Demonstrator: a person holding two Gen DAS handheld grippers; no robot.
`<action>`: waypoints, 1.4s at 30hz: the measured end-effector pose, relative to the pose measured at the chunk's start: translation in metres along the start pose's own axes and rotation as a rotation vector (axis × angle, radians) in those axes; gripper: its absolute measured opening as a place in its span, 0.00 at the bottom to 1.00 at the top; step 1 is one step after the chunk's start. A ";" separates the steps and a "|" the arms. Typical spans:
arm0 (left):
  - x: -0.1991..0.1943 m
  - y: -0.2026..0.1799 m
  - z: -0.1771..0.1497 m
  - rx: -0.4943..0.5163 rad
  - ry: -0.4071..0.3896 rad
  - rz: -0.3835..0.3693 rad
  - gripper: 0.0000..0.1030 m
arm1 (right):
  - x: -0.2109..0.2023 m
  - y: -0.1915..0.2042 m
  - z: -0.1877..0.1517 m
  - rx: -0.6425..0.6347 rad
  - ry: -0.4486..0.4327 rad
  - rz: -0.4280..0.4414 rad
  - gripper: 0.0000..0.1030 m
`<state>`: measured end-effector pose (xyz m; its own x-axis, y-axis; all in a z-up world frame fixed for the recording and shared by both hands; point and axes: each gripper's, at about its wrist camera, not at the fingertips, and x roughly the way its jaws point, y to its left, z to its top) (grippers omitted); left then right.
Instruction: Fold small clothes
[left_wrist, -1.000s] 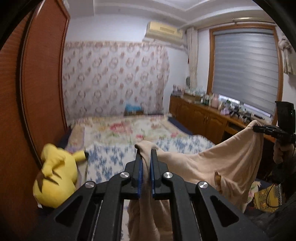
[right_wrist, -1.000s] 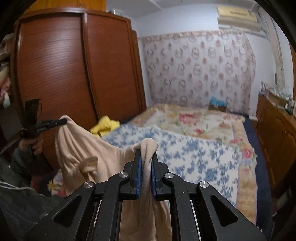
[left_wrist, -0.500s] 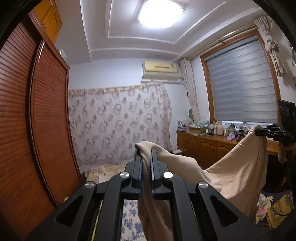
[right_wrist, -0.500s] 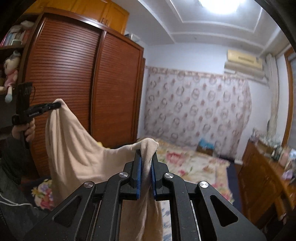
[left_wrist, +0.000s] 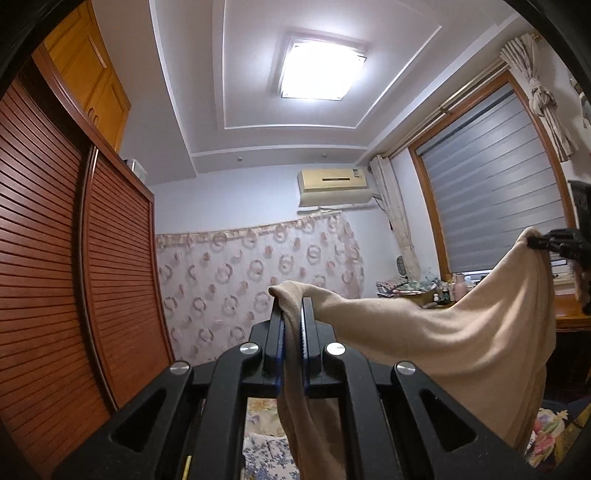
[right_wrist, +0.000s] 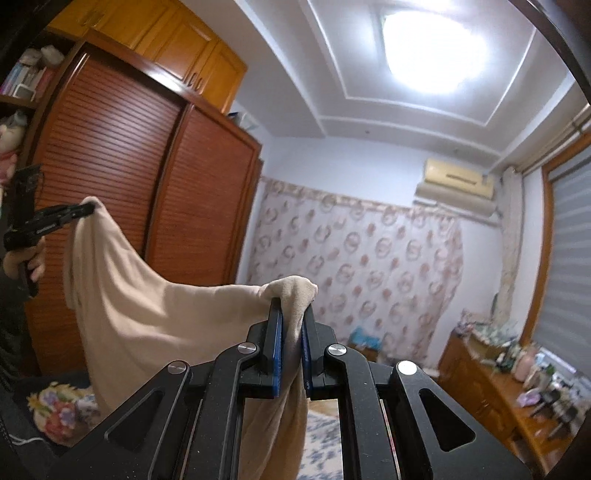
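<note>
The wardrobe (right_wrist: 122, 177) fills the 9 o'clock side of the right wrist view, and the ceiling light (left_wrist: 321, 66) sits at 12 in the left one — both cameras tilt upward, which fits a cloth being raised high to let it fall flat.

The cloth (left_wrist: 461, 332), beige and soft, hangs in the air between the two tools, well above the bed (left_wrist: 266, 454), of which only a floral strip shows at 6 o'clock. Its top edge sags in a shallow curve; holding it by two corners apart looks meant to spread it open before laying it down for the first fold.

The left hand-held gripper (left_wrist: 291, 321) is clenched on one corner, cloth bunched over its tips. The right hand-held gripper (right_wrist: 291, 317) pinches the other corner the same way — each appears at the other's 3 or 9 o'clock edge.
</note>
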<state>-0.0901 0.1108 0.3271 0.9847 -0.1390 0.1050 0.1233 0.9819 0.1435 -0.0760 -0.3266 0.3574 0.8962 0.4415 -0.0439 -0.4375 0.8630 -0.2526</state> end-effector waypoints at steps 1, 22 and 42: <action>0.003 0.000 0.000 -0.002 0.002 0.001 0.04 | -0.002 -0.002 0.003 -0.003 -0.001 -0.010 0.06; 0.212 -0.017 -0.179 -0.059 0.316 0.037 0.04 | 0.187 -0.037 -0.152 -0.041 0.348 -0.082 0.06; 0.387 -0.040 -0.329 -0.078 0.691 -0.021 0.04 | 0.415 -0.105 -0.337 0.066 0.741 -0.045 0.06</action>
<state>0.3264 0.0596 0.0386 0.8315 -0.0698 -0.5512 0.1264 0.9898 0.0652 0.3666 -0.3168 0.0399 0.7180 0.1442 -0.6809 -0.3818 0.8996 -0.2120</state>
